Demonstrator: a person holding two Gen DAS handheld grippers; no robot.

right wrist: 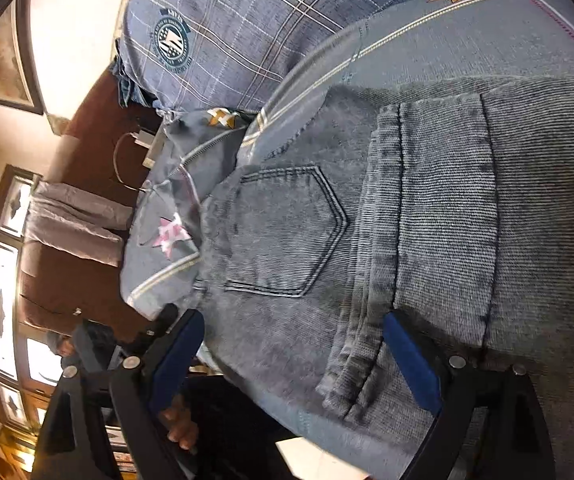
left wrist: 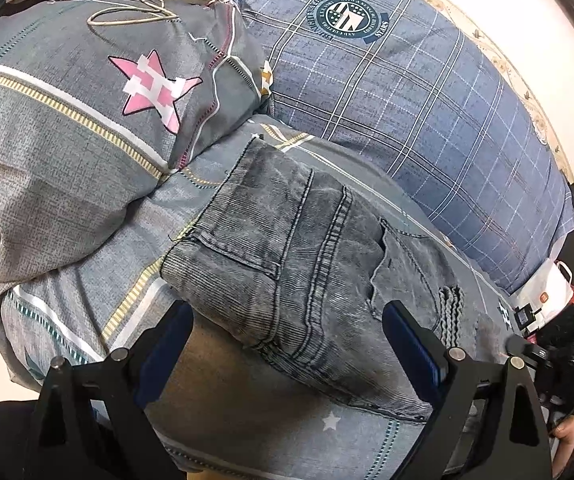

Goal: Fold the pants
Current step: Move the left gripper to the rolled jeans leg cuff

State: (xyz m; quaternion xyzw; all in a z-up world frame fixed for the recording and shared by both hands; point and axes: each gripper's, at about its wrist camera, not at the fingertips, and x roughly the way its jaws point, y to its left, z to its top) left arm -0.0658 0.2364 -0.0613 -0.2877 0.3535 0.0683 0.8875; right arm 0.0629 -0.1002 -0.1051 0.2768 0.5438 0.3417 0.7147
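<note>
The grey jeans (left wrist: 307, 264) lie folded into a thick bundle on the grey striped bedspread (left wrist: 87, 248), just in front of the blue plaid pillow (left wrist: 407, 92) and beside the pillow with the pink star (left wrist: 155, 88). The left claw (left wrist: 287, 344) hangs over the jeans with its pads wide apart, gripping nothing. The right claw (right wrist: 293, 356) also stands wide open above the jeans, empty.
</note>
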